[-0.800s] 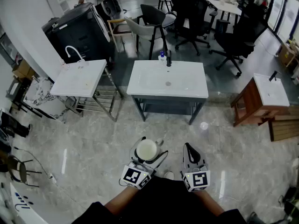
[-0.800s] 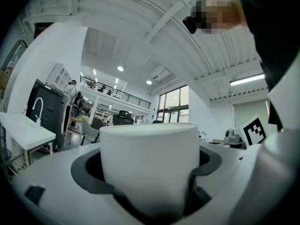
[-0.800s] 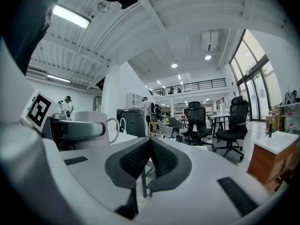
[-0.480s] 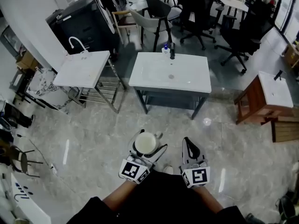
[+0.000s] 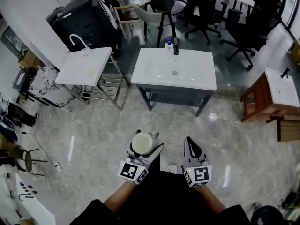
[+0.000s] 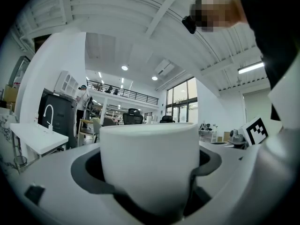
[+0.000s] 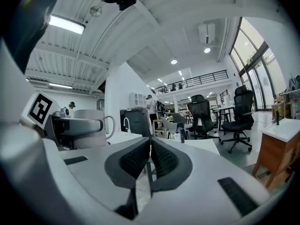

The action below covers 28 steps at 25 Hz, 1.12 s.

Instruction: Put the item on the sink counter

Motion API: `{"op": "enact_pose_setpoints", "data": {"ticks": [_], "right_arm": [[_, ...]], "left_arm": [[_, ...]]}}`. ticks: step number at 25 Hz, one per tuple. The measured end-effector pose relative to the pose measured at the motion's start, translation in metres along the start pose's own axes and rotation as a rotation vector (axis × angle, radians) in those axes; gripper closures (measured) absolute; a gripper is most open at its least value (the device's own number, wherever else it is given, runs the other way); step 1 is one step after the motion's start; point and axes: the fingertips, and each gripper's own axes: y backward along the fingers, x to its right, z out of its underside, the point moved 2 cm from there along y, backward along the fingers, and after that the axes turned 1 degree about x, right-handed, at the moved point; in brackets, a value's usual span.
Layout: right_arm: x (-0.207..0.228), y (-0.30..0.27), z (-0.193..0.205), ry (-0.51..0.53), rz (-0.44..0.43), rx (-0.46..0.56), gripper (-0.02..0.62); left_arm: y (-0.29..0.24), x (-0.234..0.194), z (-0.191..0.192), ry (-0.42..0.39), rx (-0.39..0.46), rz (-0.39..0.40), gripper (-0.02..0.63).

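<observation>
Polished floor lies between us and the white sink counter (image 5: 197, 78), which stands straight ahead, well apart. We hold the mug (image 6: 150, 165) upright, clamped in our left gripper (image 5: 144, 144); our right gripper (image 5: 191, 146) is closed and empty.

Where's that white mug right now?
The mug is low, left of centre in the head view, gripped by the left gripper, over the floor short of the middle sink counter.
</observation>
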Motion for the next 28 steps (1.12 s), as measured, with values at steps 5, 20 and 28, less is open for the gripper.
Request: {"op": "enact_pose_setpoints", "data": {"ticks": [5, 20, 28], "right_arm": [[-0.002, -0.027, 0.002, 0.010, -0.038, -0.011, 0.563], [0.033, -0.188, -0.027, 0.041, 0.053, -0.066, 0.563], [0.011, -0.276, -0.046, 0.074, 0.011, -0.093, 0.563]], "left_arm": [[-0.024, -0.023, 0.004, -0.003, 0.006, 0.008, 0.149], [-0.126, -0.147, -0.003, 0.044, -0.008, 0.032, 0.149], [-0.160, -0.240, -0.024, 0.039, 0.006, 0.045, 0.149]]}}
